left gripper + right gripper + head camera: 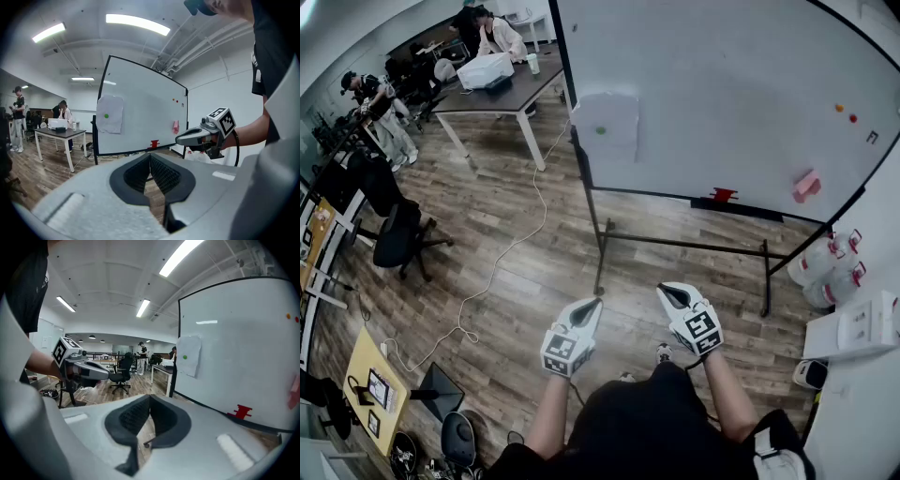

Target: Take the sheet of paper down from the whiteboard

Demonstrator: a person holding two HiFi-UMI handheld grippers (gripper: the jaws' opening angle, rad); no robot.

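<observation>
A white sheet of paper point(606, 125) hangs at the left end of the whiteboard point(731, 94), pinned by a green magnet point(601, 130). The sheet of paper point(110, 114) also shows in the left gripper view, and the sheet of paper point(189, 355) in the right gripper view. My left gripper point(596, 303) and right gripper point(664, 291) hover side by side above the floor, well short of the board. Both are shut with nothing between their jaws. From the left gripper point(150, 155) I see the right one to its right; from the right gripper point(150, 398) I see the left one.
The board stands on a black frame point(684, 246). A red clip point(723, 195) and a pink eraser point(806, 185) sit low on it, small magnets point(846, 113) higher. A table point(502, 94), office chairs point(398, 234), a floor cable point(502, 258), jugs point(830, 267) and people surround it.
</observation>
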